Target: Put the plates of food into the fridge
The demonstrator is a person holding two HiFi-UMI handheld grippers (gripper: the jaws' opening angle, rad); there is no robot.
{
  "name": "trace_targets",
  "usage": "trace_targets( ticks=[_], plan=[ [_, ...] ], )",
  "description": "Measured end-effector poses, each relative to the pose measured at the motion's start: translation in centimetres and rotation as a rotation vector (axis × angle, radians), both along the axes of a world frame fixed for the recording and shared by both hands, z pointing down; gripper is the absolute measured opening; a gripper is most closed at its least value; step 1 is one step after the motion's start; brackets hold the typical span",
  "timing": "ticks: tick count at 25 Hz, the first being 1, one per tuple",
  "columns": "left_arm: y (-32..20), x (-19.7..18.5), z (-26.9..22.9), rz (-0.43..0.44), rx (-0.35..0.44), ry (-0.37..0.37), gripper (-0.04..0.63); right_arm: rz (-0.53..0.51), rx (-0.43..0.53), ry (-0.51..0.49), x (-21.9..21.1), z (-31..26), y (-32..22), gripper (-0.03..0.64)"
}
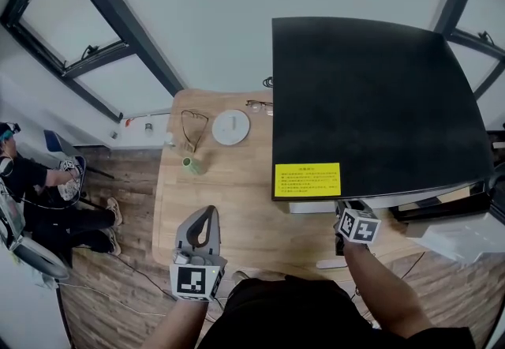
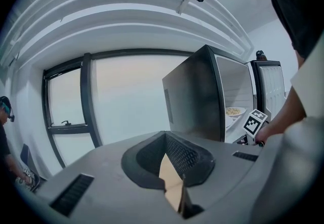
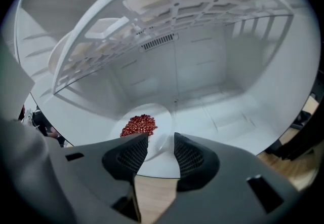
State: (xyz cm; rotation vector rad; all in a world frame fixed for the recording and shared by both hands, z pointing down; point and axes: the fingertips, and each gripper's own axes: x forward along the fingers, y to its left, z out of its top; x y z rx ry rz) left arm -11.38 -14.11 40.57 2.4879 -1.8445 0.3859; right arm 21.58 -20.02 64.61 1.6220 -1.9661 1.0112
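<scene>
The black-topped fridge (image 1: 379,103) stands on the right of the wooden table (image 1: 237,213) with its door open. My right gripper (image 3: 161,142) reaches inside it, open. A white plate of red beans (image 3: 139,125) sits on the fridge floor with its near rim just past and between the fingertips, and the pads do not press on it. In the head view only the right gripper's marker cube (image 1: 359,227) shows at the fridge front. My left gripper (image 1: 207,213) hovers over the table's near edge, shut on nothing. Another white plate (image 1: 230,127) lies at the table's back. The left gripper view shows a plate of pale food (image 2: 233,111) inside the fridge (image 2: 195,96).
A pair of glasses (image 1: 194,126), a second pair (image 1: 259,105) and a green cup (image 1: 192,165) lie on the table's left and back. A white rack shelf (image 3: 167,30) hangs above the bean plate. A person sits on the floor at the left (image 1: 31,189).
</scene>
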Motion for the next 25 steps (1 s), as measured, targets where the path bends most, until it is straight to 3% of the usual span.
trace_targets(
  ticks=[8, 15, 25],
  plan=[
    [-0.3, 2.1, 0.4, 0.04, 0.005, 0.004, 0.005, -0.179, 0.214, -0.031, 0.2, -5.1, 2.6, 0.172],
    [0.3, 7.4, 1.8, 0.134, 0.002, 0.027, 0.005, -0.359, 0.469, 0.051, 2.1, -12.9, 5.0, 0.087],
    [0.5, 10.1, 2.5, 0.16, 0.01, 0.046, 0.005, -0.276, 0.58, -0.072, 4.1, -20.4, 6.4, 0.034]
  ],
)
